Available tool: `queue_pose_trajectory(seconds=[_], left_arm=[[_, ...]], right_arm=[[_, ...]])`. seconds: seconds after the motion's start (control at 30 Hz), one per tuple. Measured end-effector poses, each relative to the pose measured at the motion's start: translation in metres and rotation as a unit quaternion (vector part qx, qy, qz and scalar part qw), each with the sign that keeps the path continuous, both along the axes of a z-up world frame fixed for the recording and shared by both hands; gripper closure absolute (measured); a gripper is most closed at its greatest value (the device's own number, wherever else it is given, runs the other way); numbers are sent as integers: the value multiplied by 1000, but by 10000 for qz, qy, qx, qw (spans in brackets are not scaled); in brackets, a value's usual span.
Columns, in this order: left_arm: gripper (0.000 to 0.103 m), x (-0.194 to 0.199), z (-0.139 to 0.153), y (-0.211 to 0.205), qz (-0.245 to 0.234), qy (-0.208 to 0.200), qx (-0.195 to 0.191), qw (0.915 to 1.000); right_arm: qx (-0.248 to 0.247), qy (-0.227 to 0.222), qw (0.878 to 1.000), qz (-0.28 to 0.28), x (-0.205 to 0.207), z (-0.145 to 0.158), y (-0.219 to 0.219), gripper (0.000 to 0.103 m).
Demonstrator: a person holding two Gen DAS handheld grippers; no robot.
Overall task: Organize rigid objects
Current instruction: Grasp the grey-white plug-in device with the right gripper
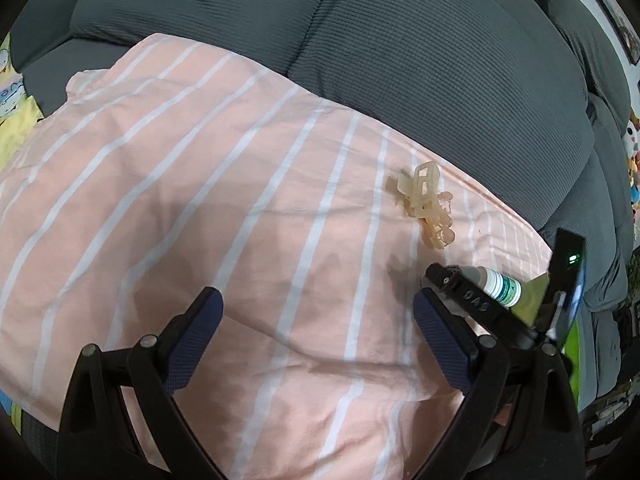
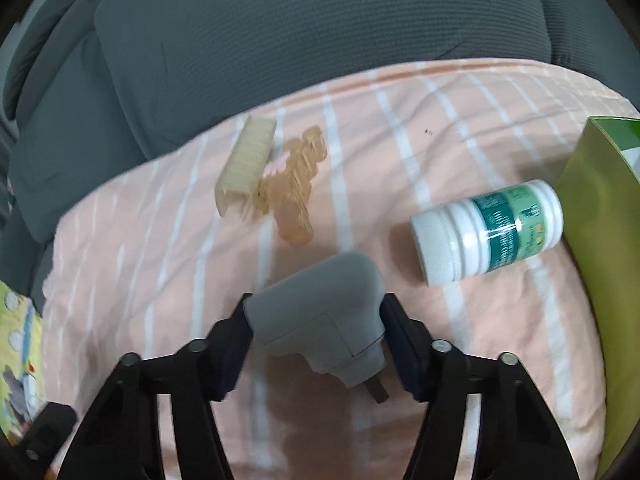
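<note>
Landmark: the pink striped cloth (image 2: 400,128) spread over a grey sofa (image 2: 320,20). Right gripper (image 2: 316,336) pinches a grey plug adapter (image 2: 320,312) by its sides just above the near part of the cloth; metal prongs point toward the camera. A white bottle (image 2: 488,232) with a green label lies on its side on the cloth's right part, just beside a green box (image 2: 600,208) at the cloth's right edge. Two hair clips (image 2: 276,180), one pale, one amber, lie touching each other near the cloth's far edge. Left gripper (image 1: 316,336) hangs over the cloth's middle, fingers spread wide, holding nothing.
</note>
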State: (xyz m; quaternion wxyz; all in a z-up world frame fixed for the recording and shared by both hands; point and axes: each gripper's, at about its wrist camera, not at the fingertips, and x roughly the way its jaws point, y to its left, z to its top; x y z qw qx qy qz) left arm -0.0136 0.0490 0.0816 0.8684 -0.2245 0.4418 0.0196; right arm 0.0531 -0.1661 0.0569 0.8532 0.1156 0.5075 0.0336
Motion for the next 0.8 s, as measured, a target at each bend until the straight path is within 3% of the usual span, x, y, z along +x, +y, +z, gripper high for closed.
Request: queue_pose_trajectory(seconds=[0.07,0.2,0.5,0.8], left_arm=[[7,-4,5,2,43,-131,17,9999],[7,-10,15,7,135,-335,31,9993],[7,-17,28,14,320,-554,250,9976],[7,-17,26,25,445,-519,130,9976]], right_arm=[[-80,-4,10000,-37,0,0,0,54],[32,14,10000,-18,-3,0,-3,56],[1122,530,9913,435,-10,-1,11,57],[919,806,9888,860,-20,4,47,57]])
